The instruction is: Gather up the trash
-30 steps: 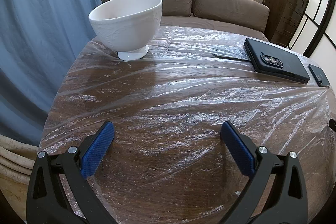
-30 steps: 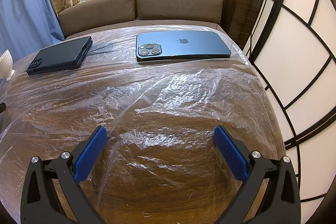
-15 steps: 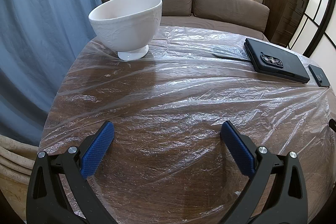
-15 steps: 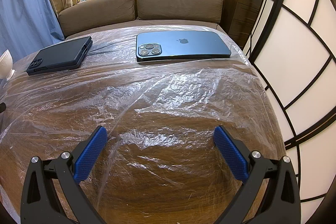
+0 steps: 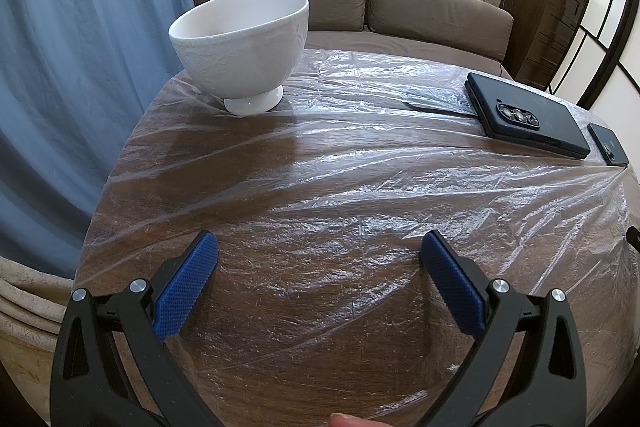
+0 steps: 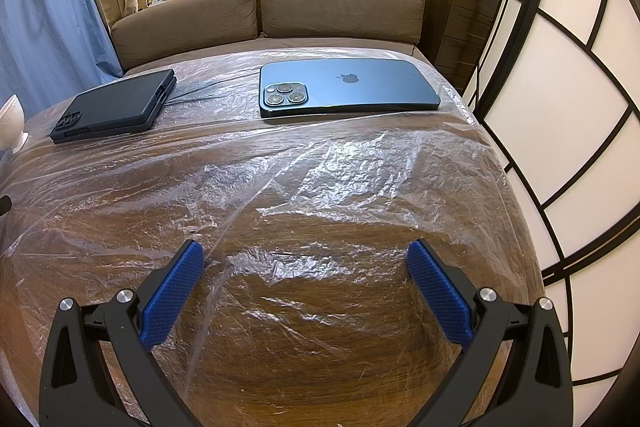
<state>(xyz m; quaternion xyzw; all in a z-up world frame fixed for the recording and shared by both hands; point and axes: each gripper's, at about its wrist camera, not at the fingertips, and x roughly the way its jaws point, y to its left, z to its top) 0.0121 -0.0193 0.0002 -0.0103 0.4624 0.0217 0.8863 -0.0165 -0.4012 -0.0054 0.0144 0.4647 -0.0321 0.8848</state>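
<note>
1. Far left on the round wooden table (image 5: 304,359) stands one white footed bowl (image 5: 240,43), upright, mouth up.
2. One clear plastic sheet (image 5: 360,187) lies crumpled across the whole tabletop; its creases run mostly left to right.
3. The left gripper (image 5: 318,247) hovers over the near edge, fingers spread wide, holding nothing.
4. One black cased phone (image 6: 114,107) lies flat on the sheet, long axis left-near to right-far, cameras at its left end.
5. One blue phone (image 6: 348,87) lies face down further right, long axis left to right, cameras left.
6. The right gripper (image 6: 304,259) is spread, empty.
7. A brown sofa (image 6: 264,15) sits beyond; paper screens stand right.
</note>
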